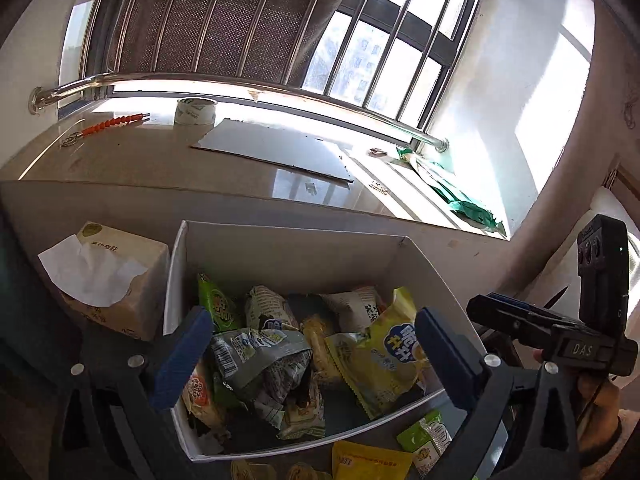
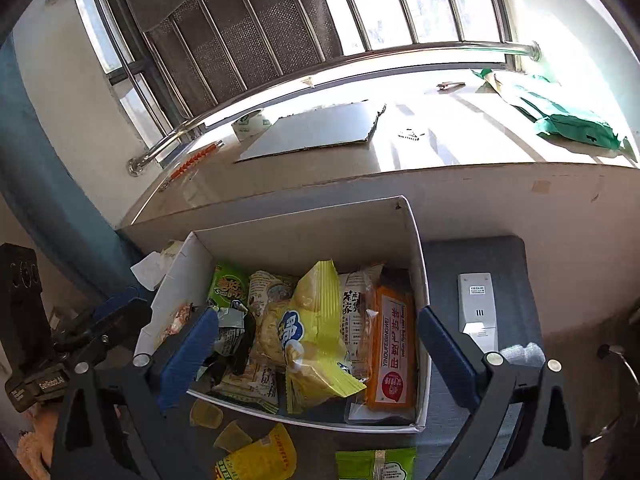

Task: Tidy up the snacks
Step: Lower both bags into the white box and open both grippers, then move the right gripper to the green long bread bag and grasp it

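Note:
A white cardboard box (image 1: 280,248) (image 2: 304,232) holds several snack packets: a yellow chip bag (image 1: 384,356) (image 2: 316,344), a silver packet (image 1: 256,356), a green packet (image 1: 218,304) (image 2: 228,284) and an orange packet (image 2: 394,352). My left gripper (image 1: 316,360) is open and empty above the box. My right gripper (image 2: 320,354) is open and empty above the box; it also shows at the right of the left wrist view (image 1: 560,332). Loose packets lie in front of the box: a yellow one (image 1: 370,460) (image 2: 260,460) and a green one (image 1: 426,440) (image 2: 376,464).
A tissue pack (image 1: 108,280) stands left of the box. A white remote (image 2: 478,308) lies right of it on the blue-grey surface. The windowsill behind holds a cardboard sheet (image 1: 276,152), a tape roll (image 1: 195,111), an orange tool (image 1: 114,123) and a green bag (image 2: 568,120).

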The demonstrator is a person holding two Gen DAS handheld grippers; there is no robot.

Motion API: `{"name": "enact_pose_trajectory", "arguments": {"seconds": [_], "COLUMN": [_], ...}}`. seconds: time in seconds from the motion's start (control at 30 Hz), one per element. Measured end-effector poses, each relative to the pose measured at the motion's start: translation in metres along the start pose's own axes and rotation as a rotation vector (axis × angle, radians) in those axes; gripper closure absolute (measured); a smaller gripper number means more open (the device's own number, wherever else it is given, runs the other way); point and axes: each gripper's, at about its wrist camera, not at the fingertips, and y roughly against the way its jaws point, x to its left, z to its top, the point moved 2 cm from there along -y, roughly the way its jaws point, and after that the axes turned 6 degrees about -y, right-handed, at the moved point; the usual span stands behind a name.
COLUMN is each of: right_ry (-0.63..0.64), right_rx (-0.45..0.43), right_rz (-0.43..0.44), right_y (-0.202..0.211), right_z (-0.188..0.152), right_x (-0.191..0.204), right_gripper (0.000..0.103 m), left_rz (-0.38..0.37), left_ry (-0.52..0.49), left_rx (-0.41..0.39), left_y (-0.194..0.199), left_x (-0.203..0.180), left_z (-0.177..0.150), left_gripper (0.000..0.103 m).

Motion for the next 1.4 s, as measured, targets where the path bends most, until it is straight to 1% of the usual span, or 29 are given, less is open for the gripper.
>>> {"name": "enact_pose_trajectory", "arguments": {"seconds": [0.03, 0.07, 0.1, 0.17, 0.3, 0.4, 0.47, 0.53, 0.7, 0.8, 0.9, 0.97, 1.03, 1.1, 1.17, 1.23, 1.3, 1.4], "right_ry": [0.022, 0.035, 0.037, 0.022, 0.024, 0.037, 0.052, 0.072, 0.103, 0.081, 0.026, -0.013, -0.044, -0.092, -0.091, -0.053, -0.032, -0.013], "right_rx": [-0.018, -0.030, -0.033, -0.025, -0.054, -0.072, -0.085, -0.095, -0.102, -0.082, -0.059, -0.046, -0.049, -0.025, 0.009, 0.044, 0.048, 0.048], "right_rz": [-0.005, -0.011, -0.016, 0.004, 0.026, 0.041, 0.060, 0.061, 0.071, 0.070, 0.098, 0.087, 0.078, 0.075, 0.064, 0.042, 0.023, 0.003], "right_y": [0.001, 0.003, 0.003, 0.007, 0.021, 0.042, 0.056, 0.068, 0.094, 0.104, 0.112, 0.117, 0.122, 0.124, 0.124, 0.125, 0.126, 0.124], "right_z": [-0.003, -0.006, -0.008, -0.011, -0.013, -0.019, -0.028, -0.040, -0.083, -0.118, -0.159, -0.186, -0.213, -0.238, -0.259, -0.274, -0.283, -0.285], "right_x": [0.000, 0.001, 0.001, 0.000, 0.006, 0.013, 0.016, 0.020, 0.017, 0.006, -0.010, -0.019, -0.027, -0.034, -0.034, -0.031, -0.029, -0.028], "right_gripper": [0.000, 0.000, 0.000, 0.000, 0.000, 0.000, 0.000, 0.000, 0.000, 0.000, 0.000, 0.000, 0.000, 0.000, 0.000, 0.000, 0.000, 0.000], "left_rz": [0.006, 0.031, 0.055, 0.072, 0.063, 0.061, 0.057, 0.050, 0.022, -0.003, -0.028, -0.043, -0.051, -0.047, -0.072, -0.085, -0.070, -0.077], "left_ry": [0.002, -0.005, -0.019, -0.041, -0.052, -0.080, -0.100, -0.118, -0.156, -0.158, -0.141, -0.126, -0.121, -0.092, -0.059, -0.038, -0.026, -0.020], "left_rx": [0.004, 0.003, -0.001, -0.005, -0.028, -0.053, -0.070, -0.083, -0.119, -0.104, -0.074, -0.059, -0.027, -0.008, 0.013, 0.024, 0.008, 0.002], "left_y": [0.002, 0.005, 0.009, 0.017, 0.042, 0.063, 0.077, 0.092, 0.128, 0.142, 0.149, 0.153, 0.153, 0.154, 0.153, 0.154, 0.158, 0.162], "left_x": [0.002, 0.003, 0.004, 0.004, -0.002, -0.012, -0.019, -0.028, -0.042, -0.047, -0.052, -0.054, -0.057, -0.059, -0.060, -0.062, -0.063, -0.065], "left_z": [-0.003, -0.005, -0.006, -0.008, -0.009, -0.014, -0.022, -0.032, -0.073, -0.104, -0.137, -0.161, -0.182, -0.200, -0.213, -0.225, -0.234, -0.241], "left_gripper": [0.000, 0.000, 0.000, 0.000, 0.000, 0.000, 0.000, 0.000, 0.000, 0.000, 0.000, 0.000, 0.000, 0.000, 0.000, 0.000, 0.000, 0.000]}}
